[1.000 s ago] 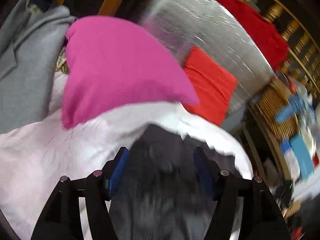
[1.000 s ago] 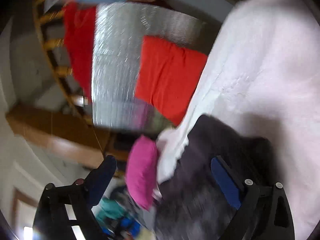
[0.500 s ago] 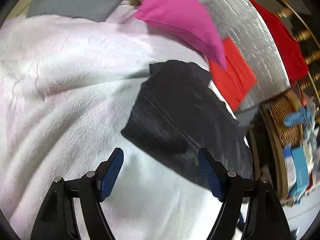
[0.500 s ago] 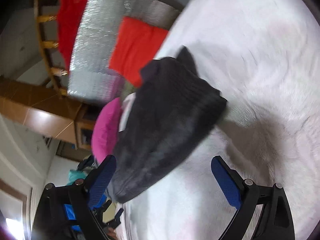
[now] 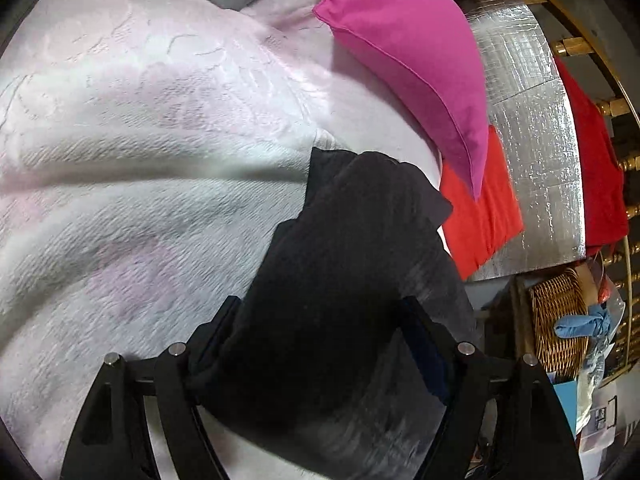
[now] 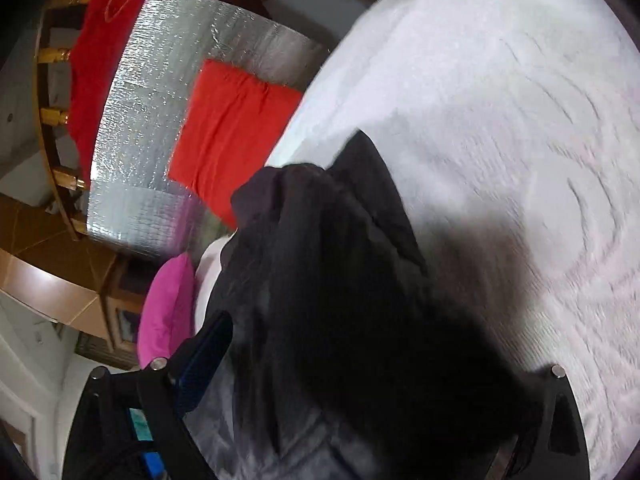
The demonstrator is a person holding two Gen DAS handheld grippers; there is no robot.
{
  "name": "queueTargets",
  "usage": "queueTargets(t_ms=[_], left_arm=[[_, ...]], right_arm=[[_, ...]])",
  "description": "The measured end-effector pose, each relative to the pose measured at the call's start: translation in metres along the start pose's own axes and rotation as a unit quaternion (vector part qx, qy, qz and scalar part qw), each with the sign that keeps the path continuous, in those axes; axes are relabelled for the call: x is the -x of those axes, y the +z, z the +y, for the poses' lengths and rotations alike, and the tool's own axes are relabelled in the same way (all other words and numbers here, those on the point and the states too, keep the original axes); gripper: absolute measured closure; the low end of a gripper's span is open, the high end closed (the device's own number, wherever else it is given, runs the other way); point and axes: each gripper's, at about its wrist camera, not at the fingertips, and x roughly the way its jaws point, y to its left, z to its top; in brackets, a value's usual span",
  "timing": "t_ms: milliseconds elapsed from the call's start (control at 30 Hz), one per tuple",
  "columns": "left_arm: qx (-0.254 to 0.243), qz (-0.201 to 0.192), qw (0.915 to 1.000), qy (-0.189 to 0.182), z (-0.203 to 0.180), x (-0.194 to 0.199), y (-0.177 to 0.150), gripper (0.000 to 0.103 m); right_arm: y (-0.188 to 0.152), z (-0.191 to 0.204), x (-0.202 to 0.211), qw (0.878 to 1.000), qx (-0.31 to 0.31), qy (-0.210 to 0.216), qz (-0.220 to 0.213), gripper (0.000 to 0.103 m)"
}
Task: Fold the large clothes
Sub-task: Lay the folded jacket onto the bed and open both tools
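Note:
A black garment [image 5: 360, 260] lies crumpled near the edge of a pale pink textured bedspread [image 5: 140, 140]. My left gripper [image 5: 320, 304] is low over it, jaws wide, and the cloth fills the gap between the fingers. In the right wrist view the same black garment [image 6: 320, 260] bulges up between the jaws of my right gripper [image 6: 326, 320], which are closing. Its left blue pad [image 6: 200, 360] shows beside the cloth; the right finger is hidden under dark fabric and shadow. No pad visibly pinches the cloth.
A pink pillow [image 5: 408, 52] lies on the bed behind the garment. Beyond the bed's edge, a folded red cloth [image 5: 480, 216] rests on a silver foil mat [image 5: 528, 100]. Another red garment [image 5: 596, 160] hangs on a wooden rail. A wicker basket [image 5: 556, 320] stands at right.
Both grippers have come down onto the black garment, which lay flat ahead of them half a second ago and now fills the gaps between their jaws. The left view has rolled.

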Motion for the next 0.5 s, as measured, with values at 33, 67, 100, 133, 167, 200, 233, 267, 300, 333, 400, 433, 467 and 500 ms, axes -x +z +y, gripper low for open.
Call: queueTargets(t_ms=[33,67,100,133,167,200,233,267,300,333,400,433,467,500], left_arm=[[-0.003,-0.004,1.0000,0.001,-0.001,0.000,-0.001,0.039],[-0.007,-0.007,0.9999,0.004,-0.002,0.002,-0.002,0.047],[-0.011,-0.009,0.9999,0.006,-0.005,0.002,-0.004,0.056],[-0.017,-0.011,0.9998,0.004,-0.007,0.006,-0.005,0.063],[-0.021,-0.012,0.9997,0.003,-0.008,0.010,-0.006,0.065],[-0.027,-0.013,0.9995,0.005,-0.010,0.015,-0.007,0.069],[-0.030,-0.013,0.9994,0.008,-0.011,0.019,-0.007,0.071],[-0.034,-0.014,0.9993,0.012,-0.012,0.025,-0.009,0.072],[-0.038,-0.015,0.9990,0.018,-0.014,0.033,-0.011,0.073],[-0.043,-0.014,0.9988,0.021,-0.017,0.040,-0.013,0.073],[-0.054,-0.015,0.9981,0.024,-0.018,0.057,-0.022,0.073],[-0.059,-0.014,0.9978,0.025,-0.017,0.068,-0.027,0.073],[-0.063,-0.012,0.9976,0.026,-0.014,0.075,-0.033,0.073],[-0.067,-0.010,0.9973,0.028,-0.011,0.084,-0.039,0.073]], right_arm=[[-0.001,0.001,-0.002,1.000,0.002,-0.011,0.000,0.021],[-0.002,0.001,-0.002,1.000,0.005,-0.017,0.004,0.041],[-0.003,-0.001,0.000,1.000,0.006,-0.012,0.005,0.051],[-0.005,0.000,0.004,1.000,0.009,-0.007,0.002,0.054],[-0.007,0.001,0.008,1.000,0.015,-0.010,0.001,0.058],[-0.010,0.003,0.013,1.000,0.025,-0.014,0.000,0.061],[-0.012,0.002,0.018,0.999,0.034,-0.017,0.000,0.061],[-0.014,0.003,0.023,0.999,0.041,-0.020,-0.001,0.062],[-0.017,0.002,0.029,0.999,0.048,-0.024,-0.001,0.062],[-0.017,0.003,0.034,0.998,0.053,-0.025,-0.001,0.062],[-0.021,-0.004,0.048,0.998,0.057,-0.022,0.005,0.062],[-0.024,-0.010,0.056,0.998,0.056,-0.019,0.011,0.062],[-0.028,-0.018,0.066,0.998,0.054,-0.016,0.016,0.062],[-0.033,-0.029,0.076,0.998,0.053,-0.015,0.021,0.062]])
